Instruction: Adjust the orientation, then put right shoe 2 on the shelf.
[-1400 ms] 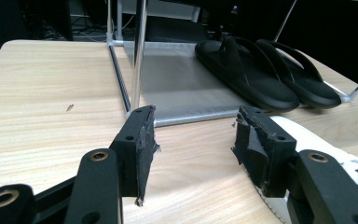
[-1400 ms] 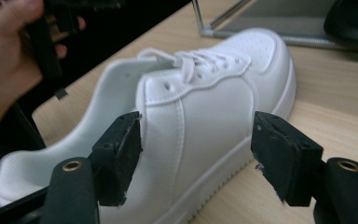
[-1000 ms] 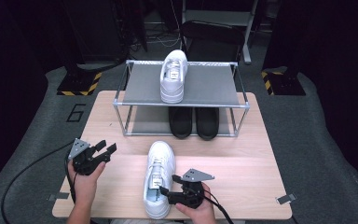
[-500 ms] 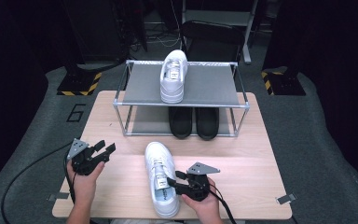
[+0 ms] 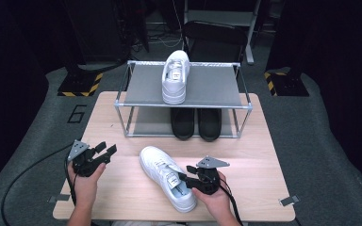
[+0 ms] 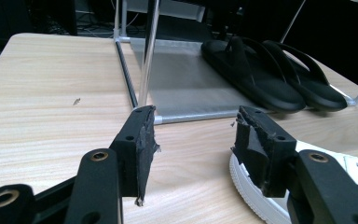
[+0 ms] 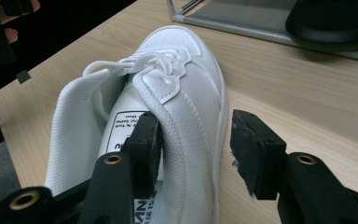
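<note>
A white sneaker point(image 5: 162, 172) lies on the wooden table point(image 5: 264, 155), toe pointing up-left. My right gripper point(image 5: 184, 181) is at its heel end. In the right gripper view the sneaker's point(image 7: 186, 84) right side wall stands between the jaws of that gripper point(image 7: 193, 140). One pad sits inside the shoe opening; the other hangs just outside the sole with a thin gap. The jaws have just been closing around that wall. My left gripper point(image 5: 106, 147) is held open left of the sneaker, with nothing between the jaws point(image 6: 193, 135); the shoe's toe point(image 6: 349, 165) shows beside its right jaw.
A metal shoe rack point(image 5: 217, 87) stands at the back of the table. A second white sneaker point(image 5: 176, 77) sits on its top shelf, and a pair of black sandals point(image 5: 196, 123) on the lower one. Bare wood lies right of the right hand.
The sneaker has swung so that its toe points left and its heel sits farther right. My right gripper moved right with it and its jaws narrowed. The left gripper stayed put.
</note>
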### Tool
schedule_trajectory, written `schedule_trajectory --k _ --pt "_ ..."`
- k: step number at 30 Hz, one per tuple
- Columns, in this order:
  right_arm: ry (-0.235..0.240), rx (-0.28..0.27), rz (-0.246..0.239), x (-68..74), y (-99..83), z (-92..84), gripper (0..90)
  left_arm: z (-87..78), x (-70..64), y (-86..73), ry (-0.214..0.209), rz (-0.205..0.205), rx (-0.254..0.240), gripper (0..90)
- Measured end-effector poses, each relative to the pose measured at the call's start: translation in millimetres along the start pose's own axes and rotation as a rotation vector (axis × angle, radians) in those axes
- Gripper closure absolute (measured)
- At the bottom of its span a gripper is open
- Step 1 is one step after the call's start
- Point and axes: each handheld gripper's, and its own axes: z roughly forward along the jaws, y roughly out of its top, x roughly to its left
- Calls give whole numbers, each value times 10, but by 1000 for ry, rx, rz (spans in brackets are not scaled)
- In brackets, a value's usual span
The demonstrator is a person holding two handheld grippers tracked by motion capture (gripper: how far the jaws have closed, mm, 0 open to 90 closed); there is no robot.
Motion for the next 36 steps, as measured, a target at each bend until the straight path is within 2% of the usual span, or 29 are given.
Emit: schedule_trajectory --k 1,6,7,9,11,14,18,24,25,28,36 --pt "14 0 -12 15 -15 -8 622 0 5 -1 1 -2 -5 471" --pt "-8 15 -21 25 -52 -3 605 -6 17 -2 3 -12 -7 471" --pt "5 35 11 8 -71 7 588 -4 18 -4 3 -16 -10 471" --pt "7 45 10 1 -79 16 585 2 18 -7 3 -19 -15 471" --pt "33 63 57 -31 -86 26 563 3 18 -6 4 -19 -9 471" --pt "47 75 59 -40 -78 36 555 8 19 -8 3 -19 -9 471" --pt "40 75 56 -45 -78 41 531 5 31 -13 7 -26 -6 471" --pt "47 93 65 -44 -77 54 609 1 45 -15 10 -27 -9 471" --pt "50 100 72 -40 -76 53 611 -1 46 -15 10 -28 -8 471" --pt "48 103 54 -52 -72 60 625 -1 50 -17 13 -30 -8 471" --pt "46 108 64 -57 -76 59 658 2 58 -21 15 -36 -7 472"
